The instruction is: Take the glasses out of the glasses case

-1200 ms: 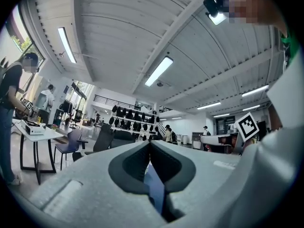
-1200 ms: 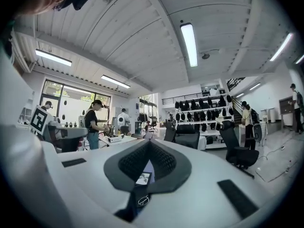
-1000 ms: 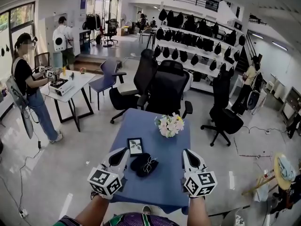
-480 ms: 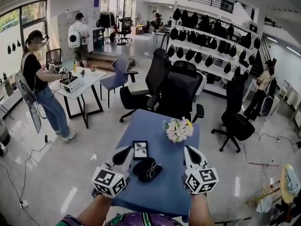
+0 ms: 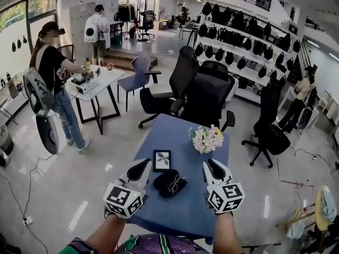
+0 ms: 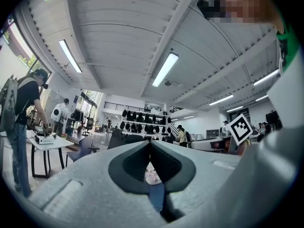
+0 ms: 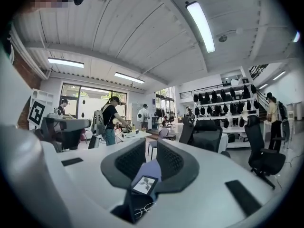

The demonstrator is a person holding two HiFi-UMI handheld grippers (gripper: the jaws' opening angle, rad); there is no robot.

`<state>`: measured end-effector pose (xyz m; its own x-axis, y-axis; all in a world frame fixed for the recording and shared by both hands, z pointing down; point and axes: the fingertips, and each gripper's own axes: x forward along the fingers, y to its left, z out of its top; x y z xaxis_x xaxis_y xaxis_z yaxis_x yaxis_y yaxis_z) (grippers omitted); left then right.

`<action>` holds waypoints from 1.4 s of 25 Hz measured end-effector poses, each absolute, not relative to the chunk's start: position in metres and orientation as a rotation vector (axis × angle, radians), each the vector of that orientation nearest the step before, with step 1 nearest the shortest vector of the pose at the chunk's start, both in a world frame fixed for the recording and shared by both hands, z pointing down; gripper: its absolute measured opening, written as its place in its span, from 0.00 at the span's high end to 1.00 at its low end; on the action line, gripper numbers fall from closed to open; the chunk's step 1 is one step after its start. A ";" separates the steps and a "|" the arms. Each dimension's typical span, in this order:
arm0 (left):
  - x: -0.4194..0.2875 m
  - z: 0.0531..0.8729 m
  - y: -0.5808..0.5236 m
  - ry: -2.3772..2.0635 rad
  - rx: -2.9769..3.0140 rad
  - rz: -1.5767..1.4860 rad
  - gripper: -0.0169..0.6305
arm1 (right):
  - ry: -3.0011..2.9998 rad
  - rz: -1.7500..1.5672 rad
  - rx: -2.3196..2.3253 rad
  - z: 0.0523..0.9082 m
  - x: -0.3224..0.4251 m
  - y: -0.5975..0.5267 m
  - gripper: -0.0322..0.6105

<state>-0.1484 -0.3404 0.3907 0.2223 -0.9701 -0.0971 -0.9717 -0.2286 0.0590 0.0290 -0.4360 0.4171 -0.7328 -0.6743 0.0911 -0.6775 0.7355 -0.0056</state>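
A black glasses case (image 5: 163, 181) lies on the blue table (image 5: 185, 210), near its front. The thin-rimmed glasses (image 5: 177, 183) rest on the case's right part, lenses up. My left gripper (image 5: 140, 169) hovers just left of the case, and its jaws meet at the tips with nothing held. My right gripper (image 5: 213, 168) hovers to the right of the case, with a narrow gap between its jaws and nothing in it. The right gripper view looks between the jaws (image 7: 151, 147) at the glasses (image 7: 142, 209) on the case (image 7: 128, 204). The left gripper (image 6: 150, 144) points toward the table's far end.
A small framed picture (image 5: 162, 160) lies just behind the case. A bunch of flowers (image 5: 206, 139) stands at the table's far right. Black office chairs (image 5: 209, 97) stand behind the table. A person (image 5: 53, 78) works at a white table (image 5: 98, 81) far left.
The head view has shifted, so the table and case sit slightly further right in it. Both grippers keep their places on either side of the case.
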 end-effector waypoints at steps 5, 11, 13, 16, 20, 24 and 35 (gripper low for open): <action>-0.148 0.386 -0.333 1.932 -2.408 0.143 0.95 | -2.808 0.042 1.078 0.433 0.022 -0.442 0.86; -0.146 0.396 -0.328 1.940 -2.428 0.148 0.95 | -2.722 0.079 0.999 0.479 0.012 -0.451 0.86; -0.143 0.400 -0.328 1.942 -2.435 0.136 0.95 | -2.698 0.113 0.972 0.496 0.010 -0.454 0.86; -0.142 0.407 -0.329 1.962 -2.438 0.123 0.95 | -2.660 0.158 0.923 0.523 0.005 -0.458 0.86; -0.152 0.413 -0.332 2.011 -2.419 0.120 0.95 | -2.598 0.214 0.858 0.563 -0.003 -0.464 0.86; -0.159 0.418 -0.335 2.056 -2.393 0.115 0.95 | -2.536 0.276 0.811 0.604 -0.006 -0.476 0.86; -0.173 0.435 -0.347 2.194 -2.339 0.124 0.95 | -2.433 0.409 0.684 0.685 -0.015 -0.503 0.86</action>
